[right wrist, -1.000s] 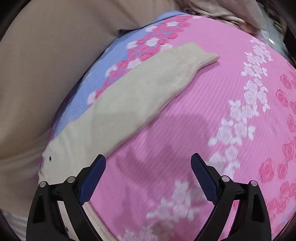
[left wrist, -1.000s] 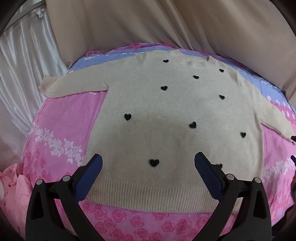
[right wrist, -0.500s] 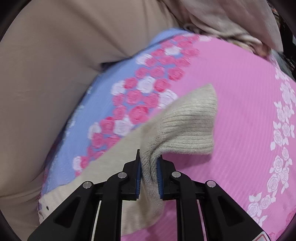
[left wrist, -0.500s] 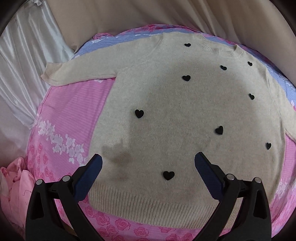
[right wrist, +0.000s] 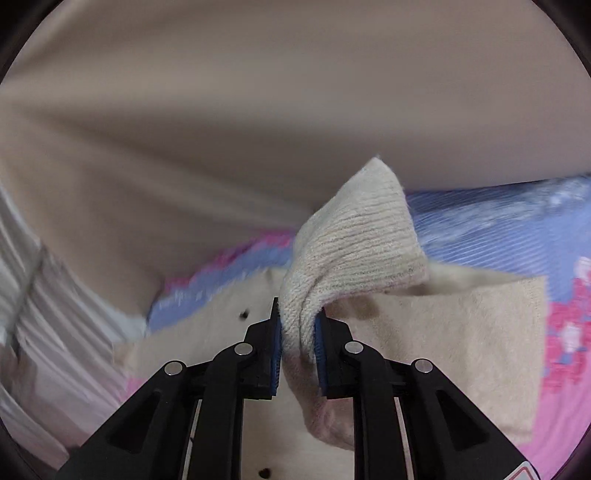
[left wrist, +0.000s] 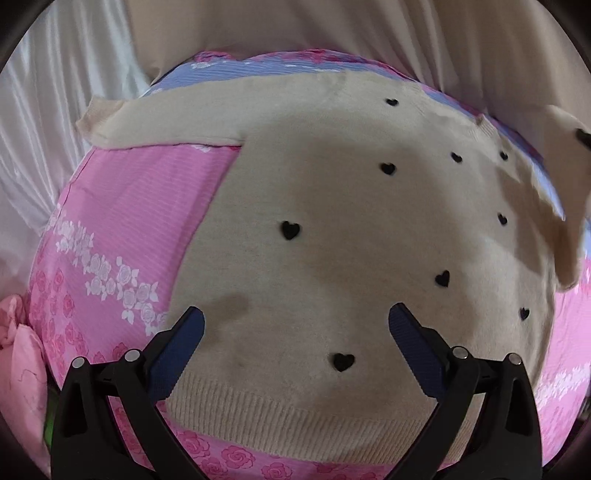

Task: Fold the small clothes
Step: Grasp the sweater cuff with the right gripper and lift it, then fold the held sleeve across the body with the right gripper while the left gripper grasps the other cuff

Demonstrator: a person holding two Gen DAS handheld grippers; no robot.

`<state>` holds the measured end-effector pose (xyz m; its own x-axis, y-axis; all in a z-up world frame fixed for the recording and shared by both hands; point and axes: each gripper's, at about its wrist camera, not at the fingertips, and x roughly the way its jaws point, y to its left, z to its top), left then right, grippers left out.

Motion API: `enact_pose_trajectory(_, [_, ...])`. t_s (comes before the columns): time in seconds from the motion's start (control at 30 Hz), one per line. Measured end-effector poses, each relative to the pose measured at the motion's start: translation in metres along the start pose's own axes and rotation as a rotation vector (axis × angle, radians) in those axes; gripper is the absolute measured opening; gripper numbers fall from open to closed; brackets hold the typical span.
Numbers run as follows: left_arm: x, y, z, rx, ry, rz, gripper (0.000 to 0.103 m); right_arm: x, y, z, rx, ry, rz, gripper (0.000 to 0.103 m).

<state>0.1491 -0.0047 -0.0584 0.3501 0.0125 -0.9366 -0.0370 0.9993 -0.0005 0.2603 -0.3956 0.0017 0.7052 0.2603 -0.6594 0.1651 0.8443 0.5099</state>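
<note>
A small beige knit sweater [left wrist: 332,240] with black hearts lies flat, front up, on a pink floral bed sheet [left wrist: 140,221]. Its left sleeve [left wrist: 162,122] stretches out to the left. My left gripper [left wrist: 295,325] is open and empty, hovering above the sweater's lower body near the ribbed hem. My right gripper [right wrist: 298,332] is shut on the ribbed cuff of the right sleeve [right wrist: 354,243] and holds it lifted over the sweater's body; the raised sleeve [left wrist: 565,177] also shows at the right edge of the left wrist view.
Beige curtain fabric [left wrist: 332,33] hangs behind the bed, with shiny white drapery [left wrist: 44,122] at the left. A blue striped band of the sheet [right wrist: 498,225] runs along the far edge. A bunched pink cloth [left wrist: 18,350] lies at the lower left.
My right gripper closed on the right sleeve's cuff and has lifted and swung it left over the sweater. My left gripper drifted closer over the lower body, still open.
</note>
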Motion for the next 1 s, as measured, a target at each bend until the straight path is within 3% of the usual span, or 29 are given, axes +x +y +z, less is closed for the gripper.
enact_pose_trajectory(0.13, [0.005,0.047,0.01,-0.149,0.02,-0.096,0.098,0.084,0.055,-0.049,-0.216,0.186,-0.087,0.028])
enact_pose_trajectory(0.23, [0.014,0.089,0.022,-0.29,0.018,-0.162,0.098,0.099,0.072,-0.09,-0.283,0.266,-0.118,0.031])
enact_pose_trajectory(0.33, [0.029,0.129,0.042,-0.384,-0.004,-0.155,0.098,0.082,0.083,-0.118,-0.334,0.273,-0.14,0.04])
enact_pose_trajectory(0.4, [0.043,0.157,0.062,-0.432,-0.02,-0.137,0.098,0.064,0.089,-0.135,-0.346,0.268,-0.157,0.052])
enact_pose_trajectory(0.57, [0.086,0.252,0.13,-0.66,-0.119,-0.127,0.098,0.026,0.081,-0.176,-0.315,0.302,-0.195,0.054])
enact_pose_trajectory(0.7, [0.13,0.311,0.178,-0.747,-0.156,-0.06,0.097,0.001,0.062,-0.198,-0.218,0.335,-0.258,0.054])
enact_pose_trajectory(0.77, [0.148,0.327,0.191,-0.787,-0.14,-0.072,0.084,-0.009,0.052,-0.206,-0.146,0.348,-0.28,0.054])
enact_pose_trajectory(0.83, [0.163,0.334,0.202,-0.814,-0.131,-0.13,0.076,-0.017,0.045,-0.21,-0.1,0.35,-0.299,0.054])
enact_pose_trajectory(0.9, [0.166,0.331,0.212,-0.8,-0.16,-0.102,0.068,-0.021,0.043,-0.211,-0.082,0.348,-0.315,0.054])
enact_pose_trajectory(1.0, [0.17,0.329,0.223,-0.792,-0.152,-0.075,0.013,-0.025,0.044,-0.207,-0.082,0.335,-0.321,0.056])
